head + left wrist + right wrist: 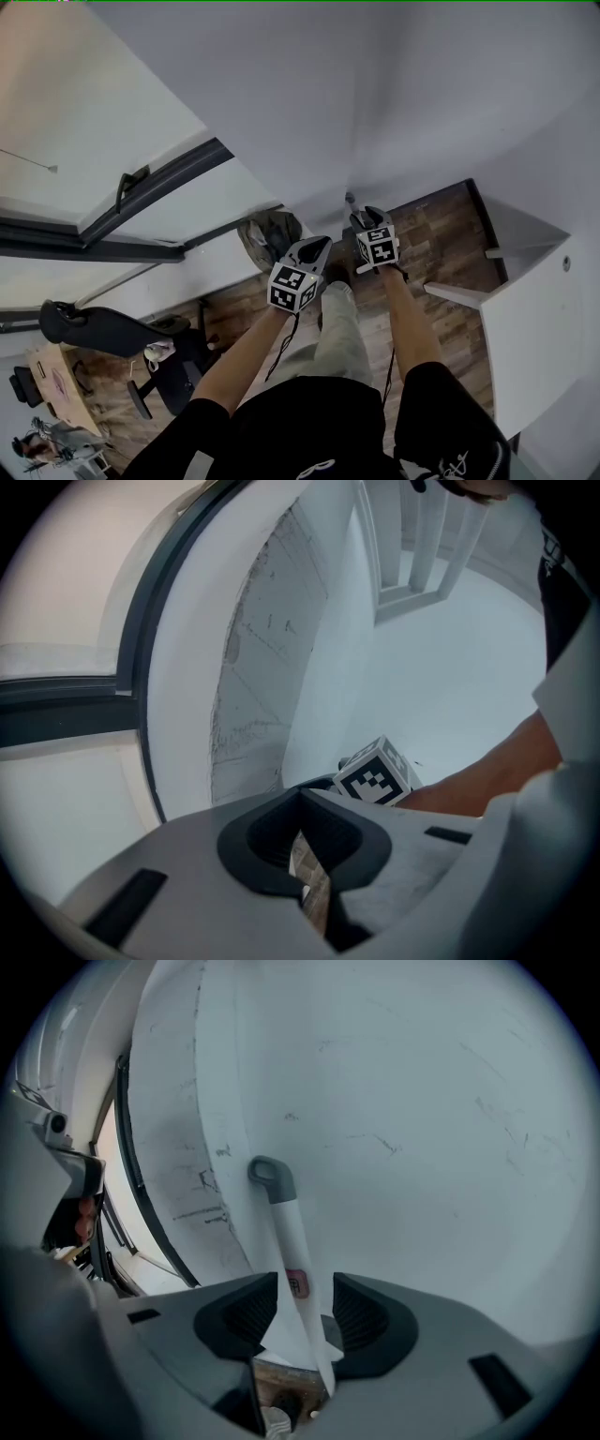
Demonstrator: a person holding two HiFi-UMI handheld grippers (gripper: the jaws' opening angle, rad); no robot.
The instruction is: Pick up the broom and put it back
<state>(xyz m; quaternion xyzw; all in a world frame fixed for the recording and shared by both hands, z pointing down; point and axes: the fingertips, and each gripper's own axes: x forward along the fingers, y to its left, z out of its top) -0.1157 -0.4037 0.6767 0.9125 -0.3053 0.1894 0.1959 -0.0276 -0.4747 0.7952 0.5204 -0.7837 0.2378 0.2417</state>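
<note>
The broom's white handle (292, 1255) with a grey hanging loop (270, 1176) stands upright against the white wall corner (220, 1101). It runs between the pads of my right gripper (306, 1302), which is shut on it. In the head view only the handle's top (350, 199) shows, just above my right gripper (377, 242); the broom's head is hidden. My left gripper (298, 272) hangs lower left of it. Its jaws are shut with nothing in them (305, 841), and only a sliver of wooden floor shows between them. The right gripper's marker cube (375, 772) lies just ahead.
A dark-framed window (141, 192) runs along the left wall. An olive bundle (270, 234) lies on the wooden floor (436, 234) by the corner. A white cabinet (530, 319) stands at the right. A black office chair (141, 342) is behind at lower left.
</note>
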